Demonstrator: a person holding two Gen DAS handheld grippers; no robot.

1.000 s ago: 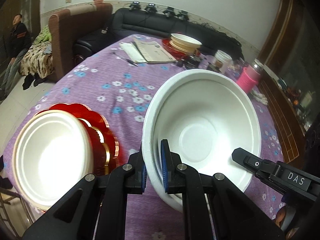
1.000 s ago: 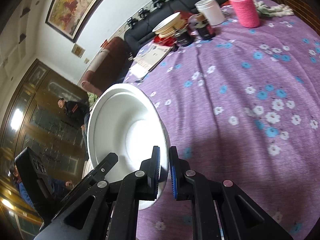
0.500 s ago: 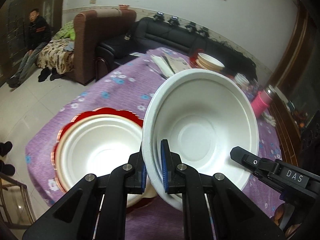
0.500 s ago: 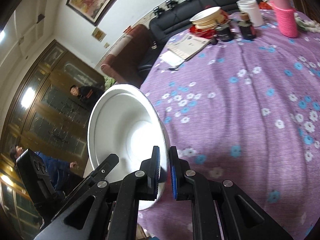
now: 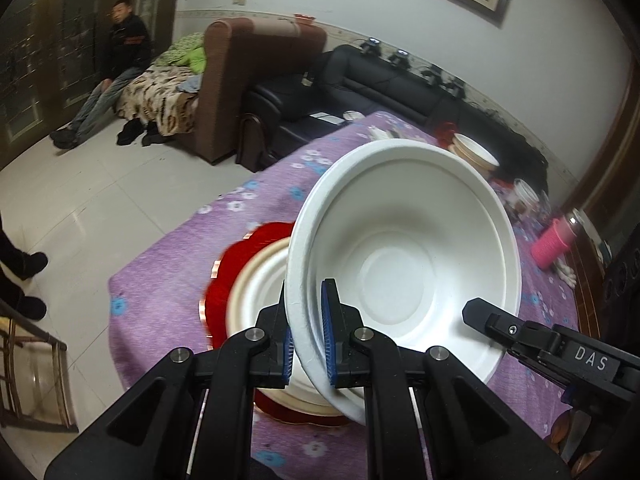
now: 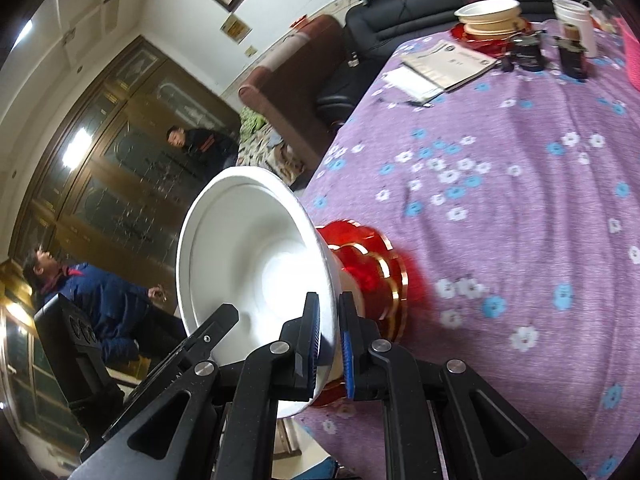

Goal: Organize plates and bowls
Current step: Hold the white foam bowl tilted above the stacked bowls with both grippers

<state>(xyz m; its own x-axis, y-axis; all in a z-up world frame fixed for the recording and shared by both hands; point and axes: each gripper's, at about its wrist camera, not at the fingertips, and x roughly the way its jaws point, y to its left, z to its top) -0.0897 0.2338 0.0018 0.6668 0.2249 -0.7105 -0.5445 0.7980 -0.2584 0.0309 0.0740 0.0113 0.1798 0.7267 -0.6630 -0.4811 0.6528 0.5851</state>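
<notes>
Both grippers hold one large white bowl by its rim. My left gripper is shut on its near-left rim; the right gripper's finger shows at the bowl's right. In the right wrist view my right gripper is shut on the bowl rim. The bowl hangs tilted just above a white bowl that sits on a red gold-rimmed plate near the table's corner. The red plate also shows in the right wrist view.
A purple flowered tablecloth covers the table. At the far end stand a second stack of bowls on a red plate, papers, jars and a pink cup. Sofas and people are beyond the table's left edge.
Both grippers carried the held bowl left and over the bowl on the red plate; it now overlaps that bowl. The grips have not changed.
</notes>
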